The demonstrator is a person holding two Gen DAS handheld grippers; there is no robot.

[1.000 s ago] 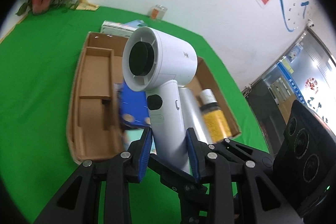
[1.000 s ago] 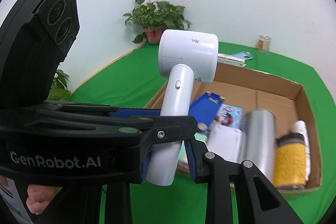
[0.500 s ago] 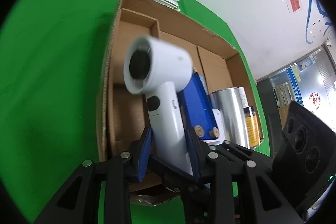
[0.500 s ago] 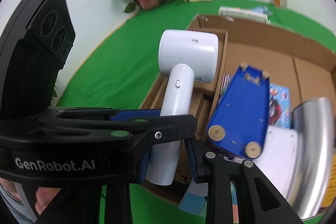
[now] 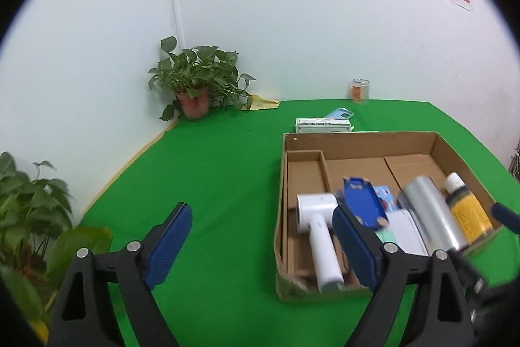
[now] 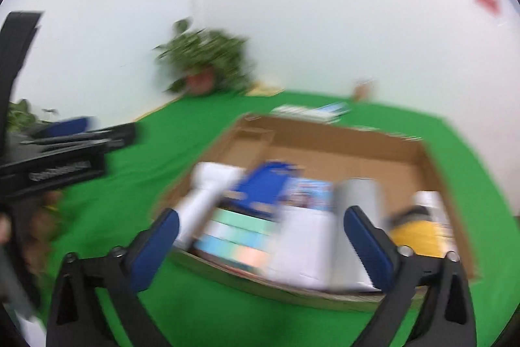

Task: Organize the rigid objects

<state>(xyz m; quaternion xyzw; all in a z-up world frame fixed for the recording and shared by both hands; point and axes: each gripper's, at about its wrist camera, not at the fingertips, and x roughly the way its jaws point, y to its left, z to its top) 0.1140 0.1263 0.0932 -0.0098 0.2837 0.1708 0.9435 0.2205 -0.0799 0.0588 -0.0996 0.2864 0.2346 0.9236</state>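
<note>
The white hair dryer (image 5: pixel 317 230) lies in the left part of the cardboard box (image 5: pixel 357 140), handle toward me; it shows blurred as the hair dryer (image 6: pixel 204 200) in the right wrist view. My left gripper (image 5: pixel 260 236) hangs over the green cloth left of the box, jaws opening wide with nothing between them. My right gripper (image 6: pixel 260 236) hovers at the near edge of the box (image 6: pixel 325 132), jaws opening, nothing gripped. In the box also lie a blue toy (image 5: pixel 364 204), a silver cylinder (image 5: pixel 429 213) and a yellow-labelled bottle (image 5: pixel 464 207).
A potted plant (image 5: pixel 195 80) stands in the far corner, another plant (image 5: pixel 29 204) at the near left. Behind the box lie a flat white carton (image 5: pixel 321 125), a phone case (image 5: pixel 339 113) and a glass jar (image 5: pixel 360 90). The green cloth (image 5: pixel 211 171) spreads left of the box.
Both grippers let go of the hair dryer and opened wide. The dryer now lies in the box's left part. Both cameras pulled back and swung up toward the wall.
</note>
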